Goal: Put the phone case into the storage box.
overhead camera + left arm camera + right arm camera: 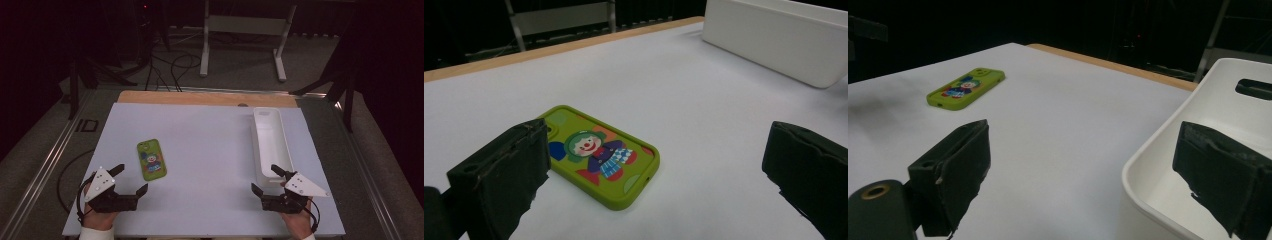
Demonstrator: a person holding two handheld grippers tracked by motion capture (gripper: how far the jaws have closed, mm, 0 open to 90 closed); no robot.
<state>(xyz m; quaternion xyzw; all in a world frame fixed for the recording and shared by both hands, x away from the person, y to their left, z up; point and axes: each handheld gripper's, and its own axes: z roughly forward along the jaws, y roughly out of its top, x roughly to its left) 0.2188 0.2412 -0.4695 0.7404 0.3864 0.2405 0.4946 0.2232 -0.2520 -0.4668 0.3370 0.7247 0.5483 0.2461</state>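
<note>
One green phone case (151, 159) lies flat on the white table (210, 145), left of centre in the high view, and one long white bin (271, 142) stands along the right side. Two grippers sit at the lower edge of that view, each in a hand. The left gripper (132, 179) is just below the case, jaws spread wide, nothing between them. The right gripper (267, 180) is at the near end of the bin, jaws equally spread and empty. Up close, the left gripper view shows the clown drawing on the case (600, 155); the right gripper view shows the handle slot in the bin (1198, 130). Both hands rest low, grippers pointing up the frame.
</note>
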